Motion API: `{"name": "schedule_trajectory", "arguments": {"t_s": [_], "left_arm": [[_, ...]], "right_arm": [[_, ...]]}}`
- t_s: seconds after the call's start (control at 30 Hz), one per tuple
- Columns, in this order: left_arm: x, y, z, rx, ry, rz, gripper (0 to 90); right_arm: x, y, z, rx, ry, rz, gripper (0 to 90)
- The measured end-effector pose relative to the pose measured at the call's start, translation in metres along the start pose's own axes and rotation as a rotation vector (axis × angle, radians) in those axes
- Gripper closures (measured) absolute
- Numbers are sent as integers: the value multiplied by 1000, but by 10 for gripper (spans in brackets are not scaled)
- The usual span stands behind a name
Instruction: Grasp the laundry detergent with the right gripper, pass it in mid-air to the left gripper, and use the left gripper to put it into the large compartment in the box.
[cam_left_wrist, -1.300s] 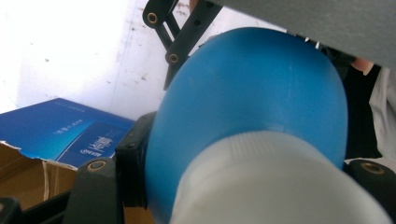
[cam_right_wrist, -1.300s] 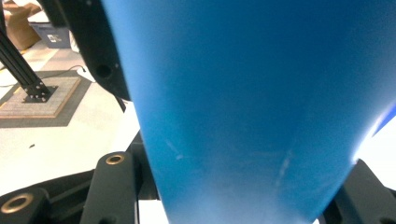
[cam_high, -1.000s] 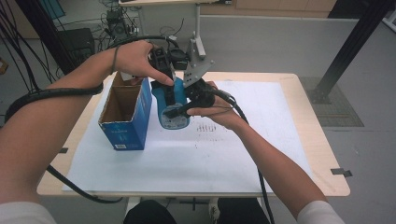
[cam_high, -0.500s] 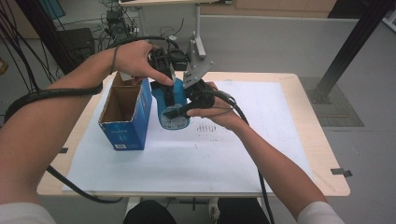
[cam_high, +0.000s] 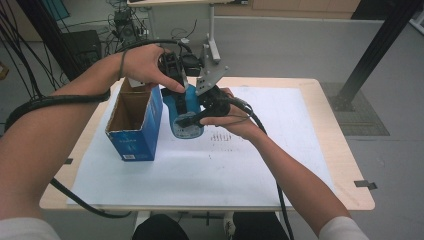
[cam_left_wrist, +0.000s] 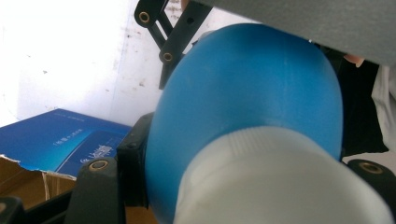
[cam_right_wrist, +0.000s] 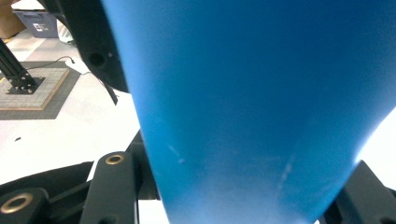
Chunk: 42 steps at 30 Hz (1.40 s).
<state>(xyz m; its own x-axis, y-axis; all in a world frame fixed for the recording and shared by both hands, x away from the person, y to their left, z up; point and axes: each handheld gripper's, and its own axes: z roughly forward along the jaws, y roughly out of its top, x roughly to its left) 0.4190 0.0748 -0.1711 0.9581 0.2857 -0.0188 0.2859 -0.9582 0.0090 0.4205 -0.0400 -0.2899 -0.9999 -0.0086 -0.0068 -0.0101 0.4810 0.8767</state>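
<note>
The blue bottle hides both grippers' fingers.

Looks like a robotics lab/test bay: black cable bundles, black metal frame post, grey concrete floor, paper-covered light wooden table

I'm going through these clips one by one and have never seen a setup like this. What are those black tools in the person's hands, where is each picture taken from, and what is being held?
A person sits at a table covered with white paper and holds a hand-operated gripper in each hand. The high view looks down from above. The other two pictures come from cameras riding on each gripper, looking along its black fingers. The left gripper and the right gripper are both shut on a blue bottle with a white cap, held above the paper. Beside it stands an open blue cardboard box. The left gripper grips near the cap, the right lower on the body.
</note>
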Motion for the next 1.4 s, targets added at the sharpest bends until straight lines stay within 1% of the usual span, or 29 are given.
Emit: {"name": "schedule_trajectory", "arguments": {"t_s": [0.13, 0.17, 0.33, 0.43, 0.47, 0.6, 0.87, 0.93, 1.2, 1.4], "left_arm": [[-1, 0, 0, -3, 4, 2, 357], [0, 0, 0, 1, 7, 12, 357], [-1, -1, 0, -1, 10, 4, 358], [-1, -1, 0, -1, 11, 8, 359], [-1, -1, 0, -6, 9, -1, 359], [0, 0, 1, 6, 8, 5, 361], [-1, 1, 2, 3, 13, 1, 362], [0, 1, 1, 7, 12, 6, 363], [-1, 3, 2, 8, 13, -3, 363], [-1, 3, 1, 10, 16, 0, 364]], "right_arm": [[0, 0, 0, 2, -3, 0, 439], [0, 0, 0, 1, -4, 0, 440], [0, 0, 0, -2, -4, -4, 438], [0, 0, 1, -1, -2, -3, 438], [0, 0, 1, -2, 0, -3, 438], [0, 0, 1, 1, 0, -2, 438], [-1, -1, 1, 1, 3, 1, 436], [-1, -1, 0, 0, 4, 0, 436], [-2, -2, 0, -2, 5, 2, 435], [-2, -2, 0, -4, 1, 0, 434]]}}
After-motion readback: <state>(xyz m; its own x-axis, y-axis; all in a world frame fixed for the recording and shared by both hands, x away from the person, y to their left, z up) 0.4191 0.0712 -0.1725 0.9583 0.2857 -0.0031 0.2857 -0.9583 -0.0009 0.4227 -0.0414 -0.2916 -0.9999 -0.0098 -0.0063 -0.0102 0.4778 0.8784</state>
